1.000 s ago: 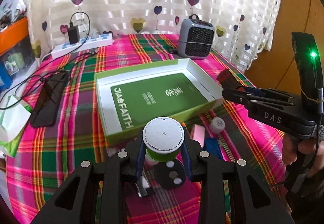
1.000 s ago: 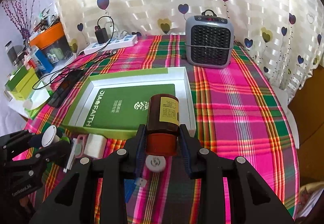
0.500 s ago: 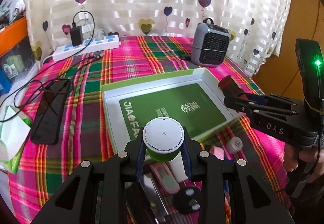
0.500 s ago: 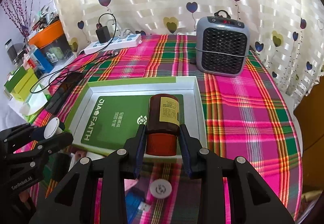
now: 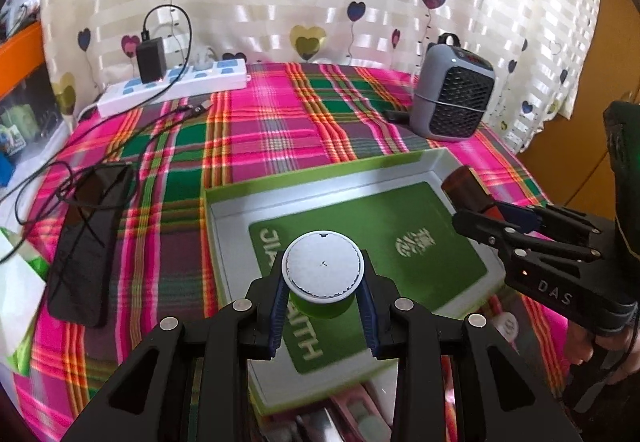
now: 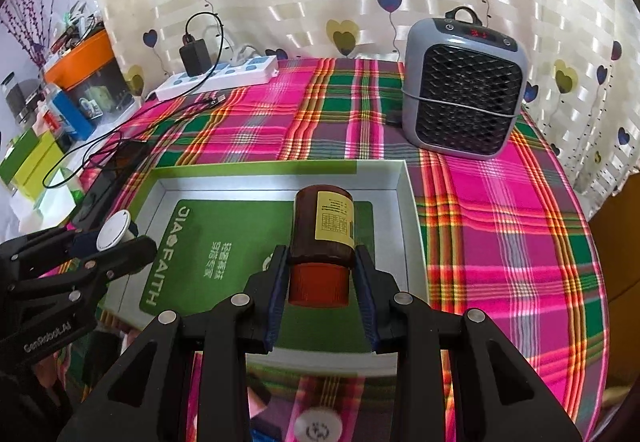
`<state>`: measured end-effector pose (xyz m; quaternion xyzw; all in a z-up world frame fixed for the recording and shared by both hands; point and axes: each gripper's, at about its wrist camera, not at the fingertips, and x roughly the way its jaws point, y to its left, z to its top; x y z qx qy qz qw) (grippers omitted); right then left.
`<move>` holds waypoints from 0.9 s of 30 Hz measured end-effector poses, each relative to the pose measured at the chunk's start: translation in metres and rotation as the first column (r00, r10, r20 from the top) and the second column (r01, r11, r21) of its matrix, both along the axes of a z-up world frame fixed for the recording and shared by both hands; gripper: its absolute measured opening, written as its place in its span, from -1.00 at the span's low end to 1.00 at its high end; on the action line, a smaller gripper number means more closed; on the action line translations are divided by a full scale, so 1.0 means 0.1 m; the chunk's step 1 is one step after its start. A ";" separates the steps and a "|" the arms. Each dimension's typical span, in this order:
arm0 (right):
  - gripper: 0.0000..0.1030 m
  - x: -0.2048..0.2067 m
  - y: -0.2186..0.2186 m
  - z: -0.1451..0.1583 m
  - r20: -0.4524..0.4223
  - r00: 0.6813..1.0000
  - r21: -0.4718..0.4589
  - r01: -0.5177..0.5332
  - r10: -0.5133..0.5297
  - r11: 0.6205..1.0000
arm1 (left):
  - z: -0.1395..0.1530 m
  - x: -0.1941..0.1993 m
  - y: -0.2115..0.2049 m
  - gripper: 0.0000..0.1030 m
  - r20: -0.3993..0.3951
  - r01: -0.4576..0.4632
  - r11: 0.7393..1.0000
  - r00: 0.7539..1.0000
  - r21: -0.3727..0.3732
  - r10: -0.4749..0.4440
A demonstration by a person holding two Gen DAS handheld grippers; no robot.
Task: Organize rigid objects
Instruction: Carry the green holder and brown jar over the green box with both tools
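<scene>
My left gripper (image 5: 323, 302) is shut on a green bottle with a white round cap (image 5: 322, 267), held over the near left part of the open box (image 5: 224, 218). The box has white walls, a lime rim and a green card on its floor. My right gripper (image 6: 320, 282) is shut on a brown bottle (image 6: 323, 226) with a yellow label and an orange-red cap, held over the box's (image 6: 408, 210) near right part. Each gripper shows in the other's view: the right gripper (image 5: 480, 212) with the brown bottle (image 5: 460, 182), the left gripper (image 6: 116, 238) with the white cap (image 6: 113, 229).
A grey fan heater (image 6: 460, 90) stands behind the box at the right. A white power strip (image 5: 172, 86) with a black charger lies at the back left, and a black phone (image 5: 90, 238) with cables lies left of the box. Small loose items, among them a white cap (image 6: 318, 428), lie on the plaid cloth before the box.
Both grippers have moved forward with their bottles, from over the loose items in front of the box to over the box itself. Their grips have not changed.
</scene>
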<state>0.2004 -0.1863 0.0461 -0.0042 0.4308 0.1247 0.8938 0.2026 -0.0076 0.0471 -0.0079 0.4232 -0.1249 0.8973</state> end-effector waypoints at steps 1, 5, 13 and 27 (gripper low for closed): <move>-0.35 0.02 0.00 -0.01 -0.003 1.000 -0.001 0.000 0.000 1.000 | -0.01 0.03 0.00 -0.41 -0.002 -0.001 1.000 1.000 -0.001 0.001; -0.35 0.10 0.02 -0.06 -0.014 1.000 -0.002 0.001 -0.001 1.000 | -0.06 0.14 0.00 -0.41 -0.015 0.000 1.000 1.000 -0.005 0.000; -0.35 0.22 0.06 -0.14 -0.028 1.000 -0.015 -0.007 0.006 1.000 | -0.18 0.32 -0.02 -0.41 -0.046 -0.008 1.000 0.999 -0.003 0.008; -0.35 0.38 0.11 -0.24 -0.037 0.999 -0.058 -0.006 0.004 0.998 | -0.29 0.45 -0.02 -0.41 -0.070 -0.018 1.000 0.997 0.011 0.019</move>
